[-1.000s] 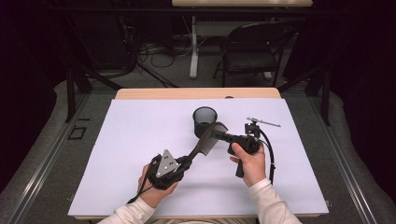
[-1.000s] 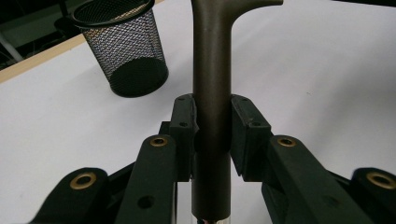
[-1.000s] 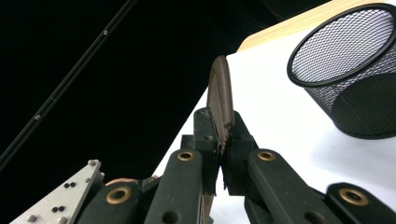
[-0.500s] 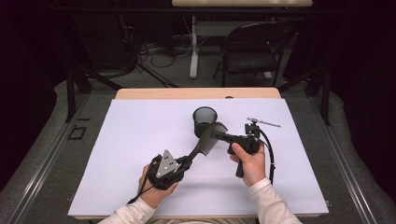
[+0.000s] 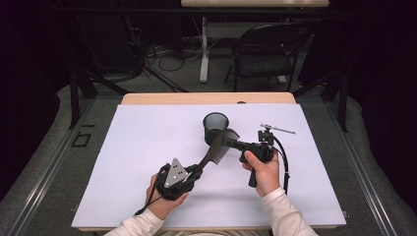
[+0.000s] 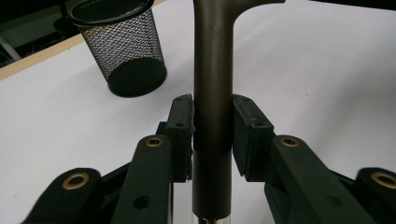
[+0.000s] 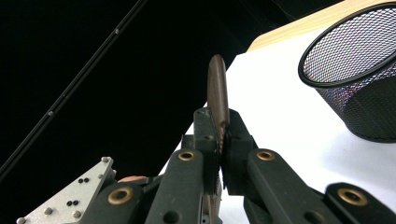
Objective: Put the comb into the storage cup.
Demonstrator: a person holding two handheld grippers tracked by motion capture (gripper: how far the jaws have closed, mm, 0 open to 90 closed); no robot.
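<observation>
No lettering, brand mark, number or sign can be read in any of the three views. The dark comb, the black mesh cup, the white table and both grippers carry plain, unmarked surfaces. The grey plate on the left gripper shows small dark holes, not characters.
</observation>
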